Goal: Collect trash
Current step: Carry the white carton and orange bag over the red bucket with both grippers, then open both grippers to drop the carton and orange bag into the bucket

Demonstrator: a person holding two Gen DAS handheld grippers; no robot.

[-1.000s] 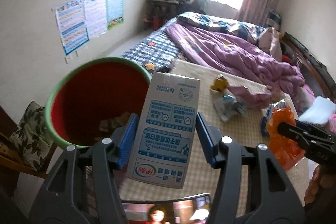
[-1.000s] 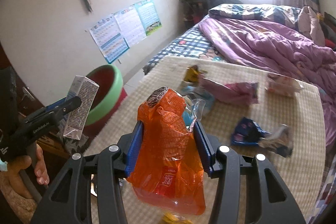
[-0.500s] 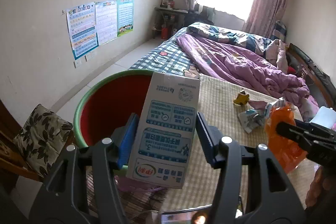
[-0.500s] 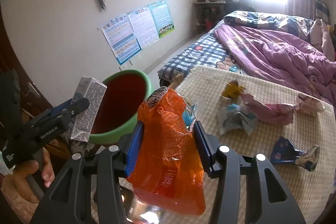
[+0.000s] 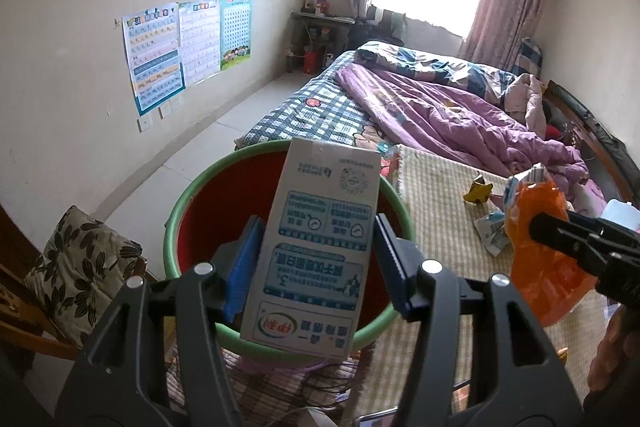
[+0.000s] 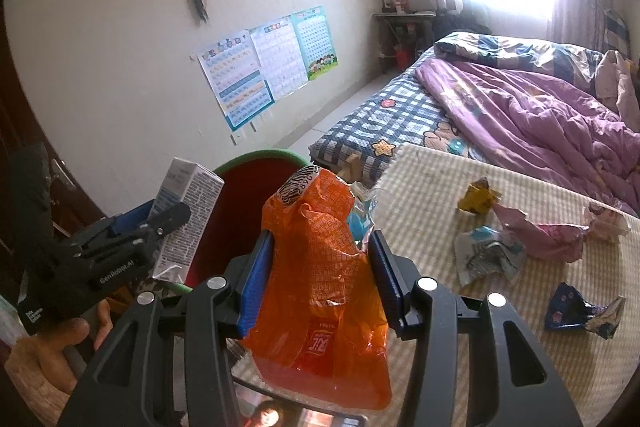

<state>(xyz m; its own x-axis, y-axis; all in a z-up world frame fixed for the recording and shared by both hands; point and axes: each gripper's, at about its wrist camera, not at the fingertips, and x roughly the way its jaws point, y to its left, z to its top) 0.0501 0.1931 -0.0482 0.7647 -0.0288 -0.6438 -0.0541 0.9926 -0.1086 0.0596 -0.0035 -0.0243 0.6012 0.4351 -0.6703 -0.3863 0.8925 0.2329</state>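
2 items in hand: left gripper [image 5: 316,263] clamps a white-and-blue milk carton [image 5: 318,247] above the green-rimmed red plastic bin [image 5: 224,203]; right gripper [image 6: 320,283] clamps an orange crinkled snack bag [image 6: 324,267] beside that bin. Neither dropped; 4 crumpled wrappers [image 6: 486,257] remain beyond it.

Left hand-held gripper [image 5: 318,263] clamps milk carton [image 5: 316,247] between blue pads, print upside down. Carton held in front of red bin with green rim [image 5: 180,203], bin opening behind it. Right hand-held gripper [image 5: 548,227] at right edge, gripping orange wrapper [image 5: 536,255]. Woven mat [image 5: 436,199] on bed carries yellow wrapper [image 5: 478,191] near far edge, blue-white wrapper [image 5: 492,227] just beside orange one. Purple quilt [image 5: 448,115] beyond mat. Floral cushion [image 5: 76,267] at left.
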